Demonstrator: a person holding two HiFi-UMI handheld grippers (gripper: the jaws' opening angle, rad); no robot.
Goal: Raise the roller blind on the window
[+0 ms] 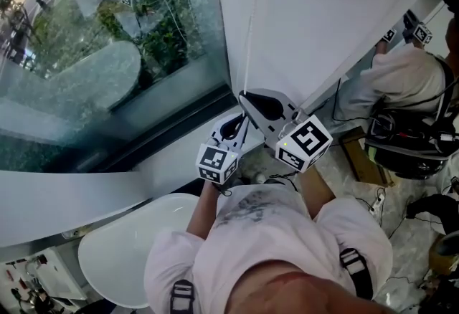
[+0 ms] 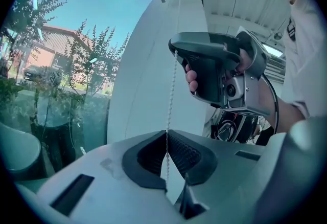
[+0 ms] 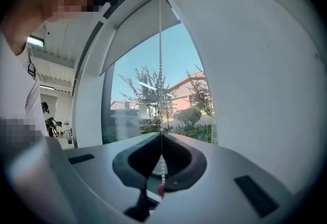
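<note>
Beads of the thin chain point(image 2: 170, 90) ran up through both claws. The left gripper point(image 2: 166, 135) was shut tight on the chain. The right gripper point(image 3: 161, 133) was shut on it too, a bit higher up. The roller blind point(image 3: 138, 34) hung near the top of the window point(image 1: 107, 33), with lots of glass bare below it. A hard or sideways tug could probably make the little beads slip out of a claw, or even snap the chain. Pulling the wrong way on the chain might bring the blind down, not up.
</note>
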